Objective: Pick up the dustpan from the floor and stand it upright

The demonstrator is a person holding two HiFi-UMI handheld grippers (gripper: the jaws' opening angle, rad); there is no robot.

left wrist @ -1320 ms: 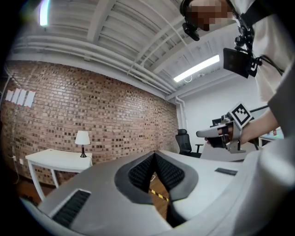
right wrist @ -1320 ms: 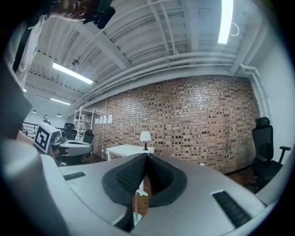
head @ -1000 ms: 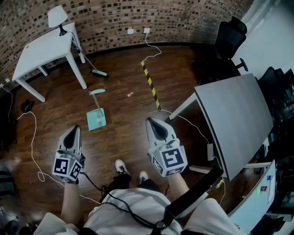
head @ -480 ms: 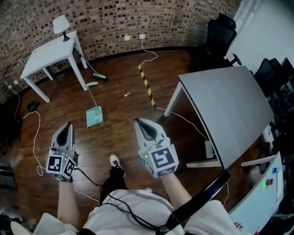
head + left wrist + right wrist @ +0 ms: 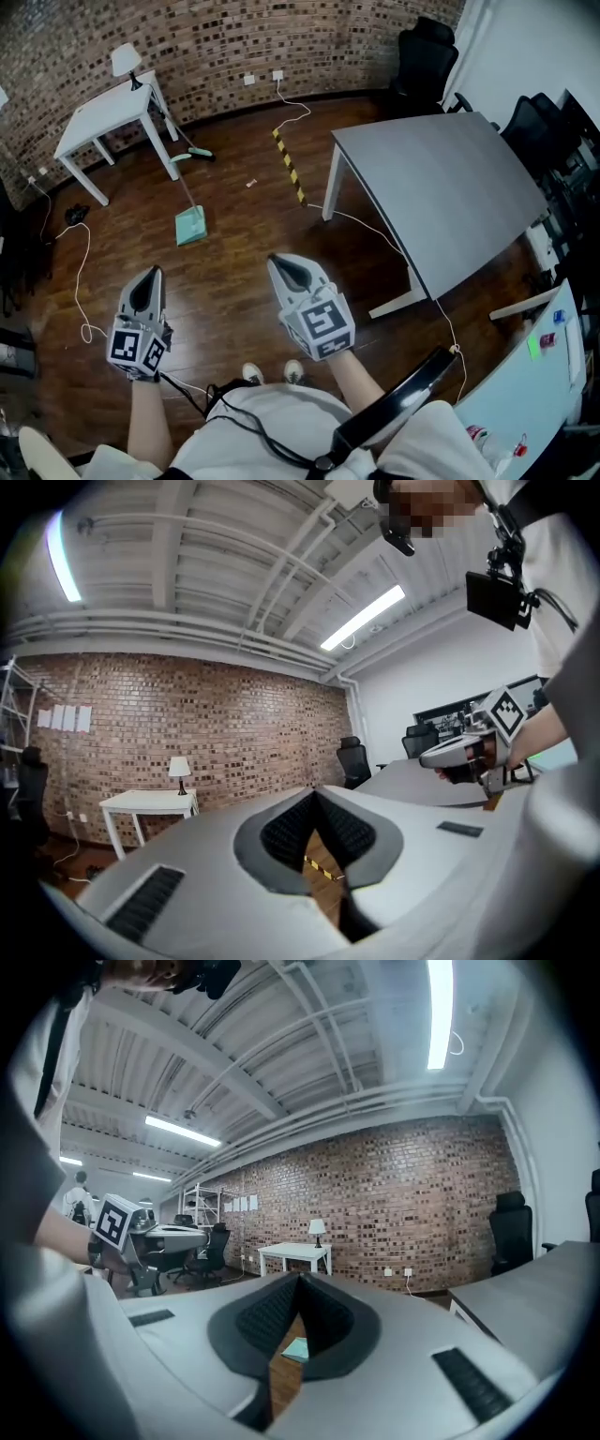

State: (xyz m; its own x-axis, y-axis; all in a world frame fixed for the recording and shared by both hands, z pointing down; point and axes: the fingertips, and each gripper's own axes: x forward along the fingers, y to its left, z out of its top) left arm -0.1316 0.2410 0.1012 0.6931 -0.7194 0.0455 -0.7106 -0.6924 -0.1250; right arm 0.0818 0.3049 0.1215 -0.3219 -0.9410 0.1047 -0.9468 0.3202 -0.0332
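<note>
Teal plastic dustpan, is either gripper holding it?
No, the dustpan lies on the wooden floor, far ahead of the left gripper and right gripper.

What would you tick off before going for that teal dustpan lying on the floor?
1. Dustpan found: ok; the teal dustpan lies flat on the wooden floor, ahead of both grippers and apart from them.
2. Left gripper empty: ok; its fingers are together with nothing between.
3. Right gripper empty: ok; likewise shut on nothing.
4. Fingers opened for a grasp: not ok.
5. Way there: ok; bare floor between, grey table off to the right.
6. Best grip spot on it: cannot tell; too small from here.
</note>
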